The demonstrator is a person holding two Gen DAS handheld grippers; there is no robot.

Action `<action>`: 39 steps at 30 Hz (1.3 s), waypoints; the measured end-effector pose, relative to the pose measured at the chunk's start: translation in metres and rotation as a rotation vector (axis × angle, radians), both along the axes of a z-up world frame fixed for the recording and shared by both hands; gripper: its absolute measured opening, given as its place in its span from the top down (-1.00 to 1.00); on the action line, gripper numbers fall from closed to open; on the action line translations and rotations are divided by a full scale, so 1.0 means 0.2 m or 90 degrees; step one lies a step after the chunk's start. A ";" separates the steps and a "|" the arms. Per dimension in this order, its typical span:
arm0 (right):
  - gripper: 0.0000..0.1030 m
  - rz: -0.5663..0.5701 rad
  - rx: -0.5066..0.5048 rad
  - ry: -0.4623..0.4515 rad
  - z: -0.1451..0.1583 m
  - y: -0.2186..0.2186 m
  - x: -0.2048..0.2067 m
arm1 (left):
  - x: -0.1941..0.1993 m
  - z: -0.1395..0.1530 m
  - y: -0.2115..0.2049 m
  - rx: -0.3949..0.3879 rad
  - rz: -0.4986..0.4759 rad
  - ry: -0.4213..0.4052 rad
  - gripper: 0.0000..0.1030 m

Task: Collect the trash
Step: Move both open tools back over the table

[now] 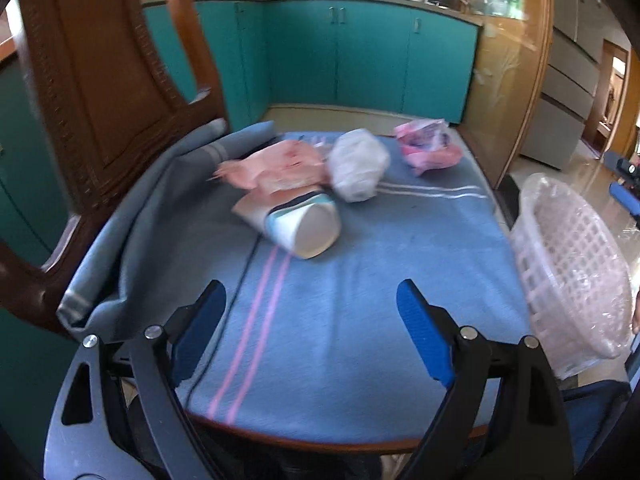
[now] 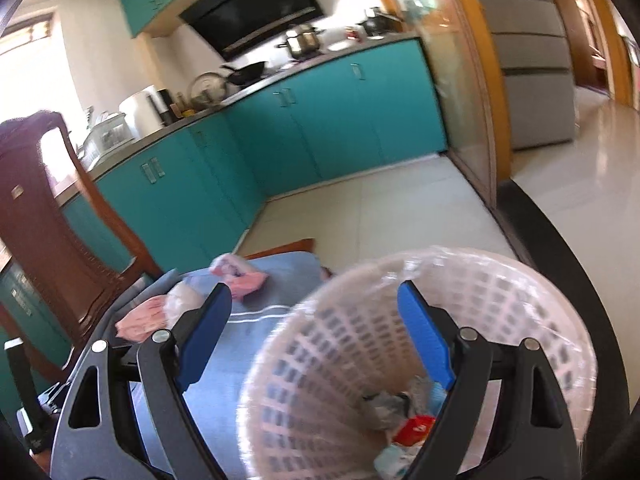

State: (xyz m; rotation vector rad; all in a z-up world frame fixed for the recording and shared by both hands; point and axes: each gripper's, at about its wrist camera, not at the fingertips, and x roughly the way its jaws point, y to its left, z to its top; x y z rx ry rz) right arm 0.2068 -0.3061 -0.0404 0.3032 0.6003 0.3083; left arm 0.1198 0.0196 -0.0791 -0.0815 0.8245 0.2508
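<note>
A paper cup (image 1: 296, 220) lies on its side on the blue cloth of the table (image 1: 340, 340). Behind it are crumpled pink wrappers (image 1: 276, 168), a white scrunched plastic bag (image 1: 358, 164) and a pink packet (image 1: 428, 146). My left gripper (image 1: 311, 288) hangs open over the cloth in front of the cup, with nothing between its fingers. A white lattice basket (image 1: 572, 268) lined with clear plastic stands at the table's right edge. My right gripper (image 2: 314, 288) is open above the basket (image 2: 320, 340), which holds several scraps of trash (image 2: 412, 428).
A carved wooden chair (image 1: 100, 100) stands against the table's left side, with the cloth bunched against it. Teal kitchen cabinets (image 1: 360, 60) run behind the table across a strip of tiled floor (image 2: 380, 208). A wooden door frame (image 1: 508, 80) is at the right.
</note>
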 end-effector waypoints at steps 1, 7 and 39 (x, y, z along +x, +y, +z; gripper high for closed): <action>-0.64 0.012 -0.002 -0.003 0.00 0.03 0.00 | 0.00 -0.01 0.02 0.001 0.005 0.005 -0.71; -0.70 0.055 -0.016 -0.005 0.00 0.18 0.01 | -0.06 -0.05 0.05 0.004 0.017 0.024 -0.71; -0.70 0.138 -0.056 0.007 -0.03 0.45 0.00 | -0.08 -0.07 0.05 -0.002 0.014 0.023 -0.73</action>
